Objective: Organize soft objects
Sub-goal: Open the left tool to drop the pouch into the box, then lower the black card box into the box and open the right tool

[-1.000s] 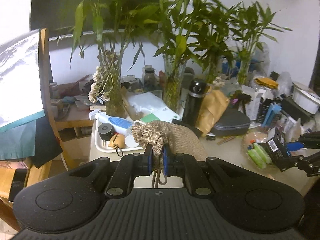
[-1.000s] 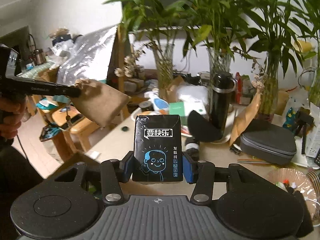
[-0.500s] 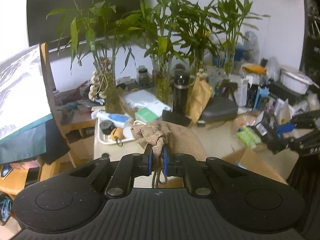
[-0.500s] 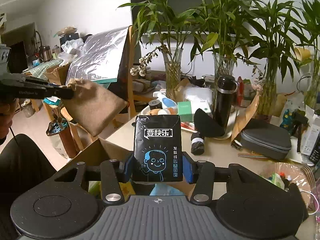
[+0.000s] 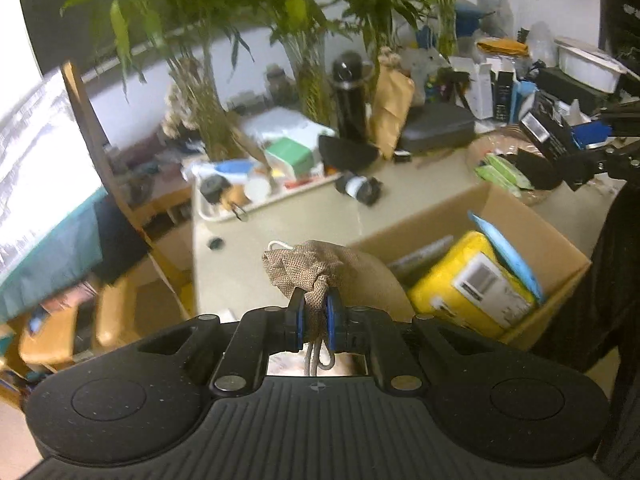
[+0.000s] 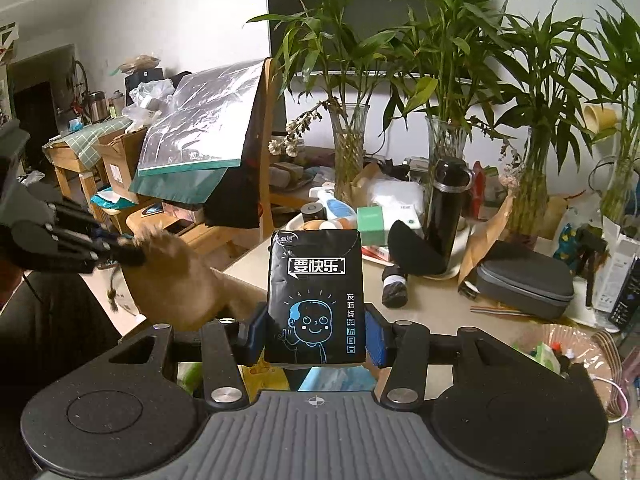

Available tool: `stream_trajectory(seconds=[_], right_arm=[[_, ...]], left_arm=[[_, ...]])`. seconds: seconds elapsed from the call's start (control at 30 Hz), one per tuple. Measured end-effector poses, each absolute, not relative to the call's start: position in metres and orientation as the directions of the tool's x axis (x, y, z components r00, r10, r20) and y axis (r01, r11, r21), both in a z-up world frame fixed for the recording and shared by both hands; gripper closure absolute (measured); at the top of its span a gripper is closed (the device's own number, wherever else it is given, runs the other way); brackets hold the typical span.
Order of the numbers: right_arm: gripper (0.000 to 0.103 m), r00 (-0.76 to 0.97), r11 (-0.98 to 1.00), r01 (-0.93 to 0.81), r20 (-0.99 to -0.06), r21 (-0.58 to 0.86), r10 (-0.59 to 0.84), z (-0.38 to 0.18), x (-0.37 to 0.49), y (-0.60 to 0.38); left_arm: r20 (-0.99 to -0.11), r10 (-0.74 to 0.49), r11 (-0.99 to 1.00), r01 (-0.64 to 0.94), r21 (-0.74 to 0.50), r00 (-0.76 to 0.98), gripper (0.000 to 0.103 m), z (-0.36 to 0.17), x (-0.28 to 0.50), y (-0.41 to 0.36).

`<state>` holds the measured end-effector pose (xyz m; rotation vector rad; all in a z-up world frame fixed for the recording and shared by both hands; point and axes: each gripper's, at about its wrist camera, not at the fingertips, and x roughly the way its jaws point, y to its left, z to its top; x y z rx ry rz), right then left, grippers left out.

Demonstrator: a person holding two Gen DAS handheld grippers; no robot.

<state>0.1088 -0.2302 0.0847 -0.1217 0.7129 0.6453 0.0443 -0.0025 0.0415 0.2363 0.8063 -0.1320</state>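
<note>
I had the left gripper clamped tight on the gathered neck of the burlap pouch, with the drawstring cord dangling loose between the blue pads. Pinching at the cinched neck let the limp bag hang below without slipping. It looked like coarse open-weave jute, tan, and sagged in a rounded lump. It hung just beside the near left corner of the cardboard box, over the table edge, not yet inside.

The right gripper was closed on the black tissue pack, its jaws about half spread to span the pack's width. The pack was a glossy plastic wrap, rectangular, a bit pillowy, with a cartoon face and white lettering. I held it upright by its lower sides so the print faced the camera, above the box I think; only scraps of colour showed under it.

The box was plain brown corrugated card with its top open. Inside sat a yellow padded parcel with a white label and a blue flat packet leaning on it. My read: both items were headed into the box, pouch first.
</note>
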Motion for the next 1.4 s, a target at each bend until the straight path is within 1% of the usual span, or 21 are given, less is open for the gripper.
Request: stream_trajectory(seconds=[0.03, 0.07, 0.1, 0.13, 0.2, 0.23, 0.27, 0.33, 0.37, 0.63, 0.9, 1.17, 1.2, 1.23, 1.3, 1.33, 1.4], right_arm=[[0.051, 0.573, 0.801, -0.589, -0.642, 0.109, 0.509, 0.085, 0.109, -0.23], [0.051, 0.573, 0.8, -0.59, -0.641, 0.11, 0.51, 0.085, 0.108, -0.23], [0.051, 0.572, 0.799, -0.591, -0.641, 0.111, 0.511, 0.085, 0.108, -0.23], [0.051, 0.572, 0.799, -0.592, -0.641, 0.111, 0.513, 0.085, 0.108, -0.23], [0.051, 0.574, 0.8, -0.589, -0.64, 0.112, 0.512, 0.085, 0.107, -0.23], [0.051, 0.574, 0.801, -0.588, -0.639, 0.114, 0.512, 0.084, 0.106, -0.23], [0.051, 0.572, 0.8, -0.588, -0.64, 0.116, 0.513, 0.084, 0.105, -0.23], [0.051, 0.571, 0.8, -0.589, -0.643, 0.113, 0.511, 0.084, 0.104, -0.231], [0.051, 0.57, 0.8, -0.59, -0.645, 0.111, 0.51, 0.084, 0.103, -0.231], [0.051, 0.558, 0.805, -0.581, -0.663, 0.117, 0.499, 0.079, 0.107, -0.231], [0.051, 0.531, 0.814, -0.569, -0.705, 0.116, 0.471, 0.07, 0.112, -0.222], [0.051, 0.498, 0.838, -0.525, -0.746, 0.148, 0.443, 0.064, 0.123, -0.21], [0.049, 0.487, 0.845, -0.511, -0.758, 0.156, 0.434, 0.062, 0.126, -0.209], [0.044, 0.47, 0.857, -0.489, -0.778, 0.163, 0.417, 0.058, 0.129, -0.207], [0.004, 0.414, 0.884, -0.438, -0.838, 0.16, 0.356, 0.046, 0.137, -0.201], [0.0, 0.397, 0.888, -0.436, -0.855, 0.145, 0.335, 0.04, 0.138, -0.198], [0.0, 0.384, 0.886, -0.452, -0.874, 0.104, 0.298, 0.034, 0.137, -0.19]], left_arm=[[-0.746, -0.048, 0.971, 0.208, 0.122, 0.664, 0.091, 0.037, 0.046, -0.003], [-0.761, -0.067, 0.975, 0.204, 0.088, 0.646, 0.086, 0.032, 0.047, -0.002], [-0.776, -0.087, 0.978, 0.203, 0.054, 0.625, 0.085, 0.025, 0.049, -0.002], [-0.796, -0.109, 0.979, 0.205, 0.02, 0.595, 0.078, 0.016, 0.052, -0.002], [-0.816, -0.112, 0.982, 0.187, -0.005, 0.568, 0.075, 0.005, 0.053, -0.001], [-0.817, -0.113, 0.984, 0.176, -0.015, 0.565, 0.07, 0.002, 0.052, 0.0], [-0.814, -0.117, 0.986, 0.167, -0.024, 0.569, 0.061, 0.0, 0.049, 0.001], [-0.802, -0.125, 0.985, 0.17, -0.029, 0.584, 0.049, 0.0, 0.043, 0.001], [-0.794, -0.125, 0.985, 0.171, -0.026, 0.595, 0.048, 0.001, 0.041, 0.001], [-0.746, -0.129, 0.989, 0.144, -0.045, 0.653, 0.048, 0.013, 0.037, 0.006], [-0.673, -0.125, 0.991, 0.125, -0.048, 0.729, 0.048, 0.025, 0.025, 0.012], [-0.66, -0.11, 0.993, 0.113, -0.038, 0.744, 0.048, 0.025, 0.024, 0.016], [-0.659, -0.11, 0.993, 0.112, -0.039, 0.744, 0.048, 0.025, 0.024, 0.017], [-0.66, -0.108, 0.993, 0.109, -0.039, 0.743, 0.048, 0.025, 0.024, 0.018], [-0.664, -0.105, 0.994, 0.104, -0.042, 0.741, 0.048, 0.024, 0.025, 0.019], [-0.664, -0.107, 0.994, 0.103, -0.045, 0.74, 0.048, 0.024, 0.025, 0.02], [-0.664, -0.112, 0.993, 0.105, -0.051, 0.739, 0.048, 0.024, 0.025, 0.021]])
